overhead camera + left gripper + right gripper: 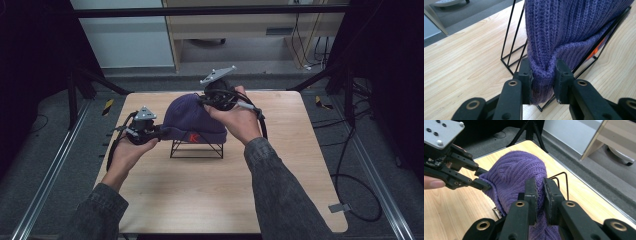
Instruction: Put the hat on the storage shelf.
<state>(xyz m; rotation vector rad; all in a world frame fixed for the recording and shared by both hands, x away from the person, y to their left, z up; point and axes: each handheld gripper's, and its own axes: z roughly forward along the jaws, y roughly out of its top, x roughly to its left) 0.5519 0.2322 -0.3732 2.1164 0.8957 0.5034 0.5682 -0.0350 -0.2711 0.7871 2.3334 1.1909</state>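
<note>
Both grippers are pinching the same purple hat [192, 117]. With my left gripper [159, 133] I squeeze the thick folded edge at the hat's left end. In the left gripper view the two black jaws are closed on a bunch of that knit edge [542, 80], and the wool bulges out between them. My left hand [129, 150] holds that gripper low, just over the table [200, 195], near its left side.

With my right gripper [539, 192] I nip the hat on its far right side, up near the top. In the right gripper view its jaws are almost together, with a thin fold of purple wool caught between them. My right hand [237, 120] reaches over the hat from the right. From that camera I can also see my left gripper [482, 185] across the hat, biting its edge.

The hat sits on a black wire stand [197, 148] in the middle of the table, a bit toward the back. The stand's thin rods [510, 37] show under the hat and touch the wood. On the front of the hat's folded edge there is a small red mark [193, 137].

A grey plate [218, 74] sits on top of my right gripper, and a smaller one [144, 113] on my left.
</note>
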